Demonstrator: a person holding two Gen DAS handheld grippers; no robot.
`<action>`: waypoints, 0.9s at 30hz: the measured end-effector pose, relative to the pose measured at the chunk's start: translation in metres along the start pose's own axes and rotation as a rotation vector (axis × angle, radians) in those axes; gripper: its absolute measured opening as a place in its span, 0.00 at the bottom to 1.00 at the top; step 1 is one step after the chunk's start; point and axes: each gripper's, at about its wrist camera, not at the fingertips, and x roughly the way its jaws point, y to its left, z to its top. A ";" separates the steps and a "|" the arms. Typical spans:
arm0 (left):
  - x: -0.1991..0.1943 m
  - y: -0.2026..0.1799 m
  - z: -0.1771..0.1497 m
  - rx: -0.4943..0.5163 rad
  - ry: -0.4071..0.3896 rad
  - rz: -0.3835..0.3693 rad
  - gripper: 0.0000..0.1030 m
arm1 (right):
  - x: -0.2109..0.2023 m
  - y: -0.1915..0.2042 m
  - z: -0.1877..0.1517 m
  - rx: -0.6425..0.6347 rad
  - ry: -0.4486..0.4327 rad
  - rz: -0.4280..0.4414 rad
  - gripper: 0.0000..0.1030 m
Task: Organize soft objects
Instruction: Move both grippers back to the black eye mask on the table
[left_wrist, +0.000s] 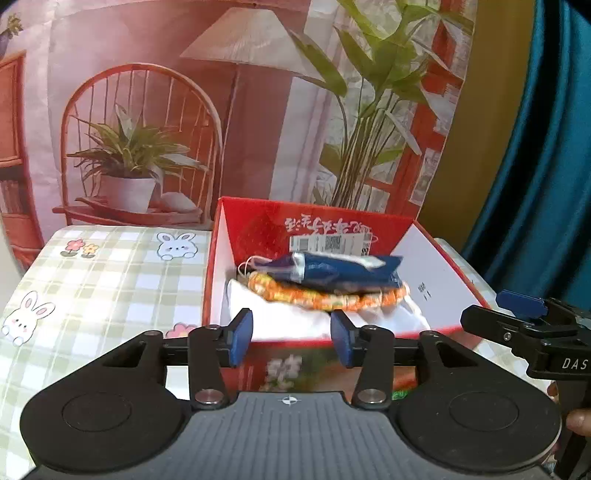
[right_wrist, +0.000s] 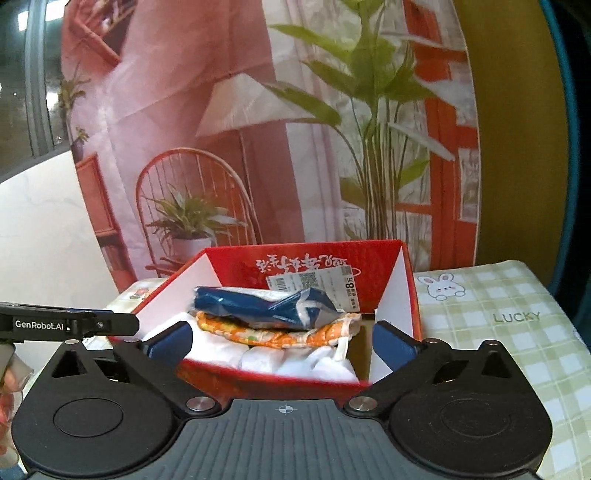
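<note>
Blue pouch (right_wrist: 266, 306) atop orange pouch (right_wrist: 273, 334), crumpled

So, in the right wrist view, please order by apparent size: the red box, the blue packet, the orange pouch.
1. red box, clearly largest.
2. and 3. blue packet and orange pouch look alike; the packet covers part of the pouch, so no ranking.

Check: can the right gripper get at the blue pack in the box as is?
Probably yes. The blue pack lies on top of the pile in the open red box, nothing over it. The right gripper is open and empty, facing it over the near wall.
</note>
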 end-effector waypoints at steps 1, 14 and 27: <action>-0.004 0.000 -0.004 0.004 -0.003 0.002 0.53 | -0.004 0.001 -0.004 0.000 -0.002 -0.002 1.00; -0.033 0.000 -0.074 0.017 0.070 -0.017 0.70 | -0.040 -0.001 -0.067 0.000 0.059 -0.081 1.00; -0.025 -0.009 -0.124 -0.006 0.202 -0.135 0.69 | -0.053 0.007 -0.101 -0.075 0.217 -0.046 1.00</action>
